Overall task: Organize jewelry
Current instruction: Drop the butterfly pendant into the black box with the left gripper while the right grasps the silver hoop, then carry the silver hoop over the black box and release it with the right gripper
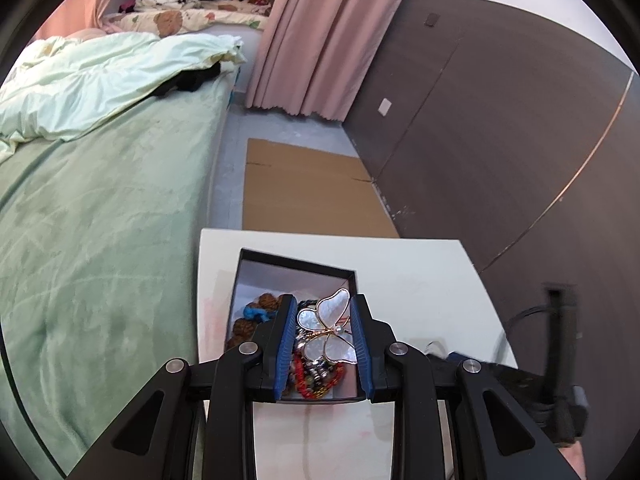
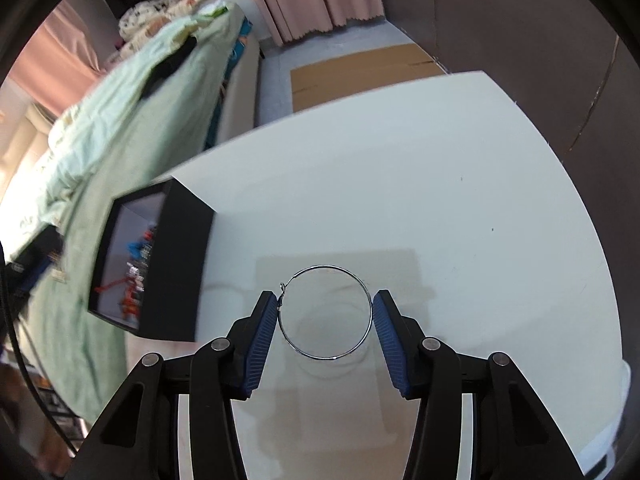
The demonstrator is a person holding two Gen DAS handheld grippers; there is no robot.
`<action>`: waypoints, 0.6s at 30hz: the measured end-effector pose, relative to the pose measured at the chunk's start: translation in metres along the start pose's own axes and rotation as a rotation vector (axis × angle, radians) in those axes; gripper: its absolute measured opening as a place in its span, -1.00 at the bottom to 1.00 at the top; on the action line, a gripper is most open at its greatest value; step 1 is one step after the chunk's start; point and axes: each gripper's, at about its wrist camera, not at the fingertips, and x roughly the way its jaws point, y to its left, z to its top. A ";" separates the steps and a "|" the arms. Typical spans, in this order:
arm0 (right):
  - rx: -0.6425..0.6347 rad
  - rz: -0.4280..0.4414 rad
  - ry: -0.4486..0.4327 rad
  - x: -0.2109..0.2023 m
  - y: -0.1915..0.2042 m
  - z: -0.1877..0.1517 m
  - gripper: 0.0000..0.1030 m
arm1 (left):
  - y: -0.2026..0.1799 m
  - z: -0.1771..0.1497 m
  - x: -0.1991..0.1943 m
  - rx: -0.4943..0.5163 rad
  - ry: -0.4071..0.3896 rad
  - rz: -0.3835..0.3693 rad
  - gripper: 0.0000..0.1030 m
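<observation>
Pinching pearly butterfly brooch (image 1: 327, 330), thin wire hoop (image 2: 326, 312)

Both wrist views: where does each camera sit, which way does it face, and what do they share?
Left wrist: on the left gripper, facing down into the black box; its fingers clamp a butterfly brooch.
Right wrist: on the right gripper, facing down at the white table; its blue pads flank a hoop earring.
Shared: box, table, green bed, cardboard.
</observation>
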 end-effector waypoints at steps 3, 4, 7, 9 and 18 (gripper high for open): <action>0.005 0.038 -0.037 -0.009 0.002 0.004 -0.02 | 0.003 -0.001 0.004 -0.005 0.025 0.000 -0.45; 0.007 0.053 -0.049 -0.012 0.004 0.004 -0.02 | 0.004 -0.001 0.006 -0.007 0.037 0.011 -0.43; 0.011 0.103 -0.082 -0.021 0.008 0.007 -0.02 | 0.008 -0.001 0.012 -0.023 0.070 0.034 -0.34; 0.009 0.135 -0.107 -0.025 0.015 0.012 -0.02 | 0.013 0.000 0.011 -0.049 0.068 0.025 0.30; -0.028 0.266 -0.175 -0.029 0.054 0.027 -0.02 | 0.035 0.011 -0.011 -0.127 -0.018 0.027 0.74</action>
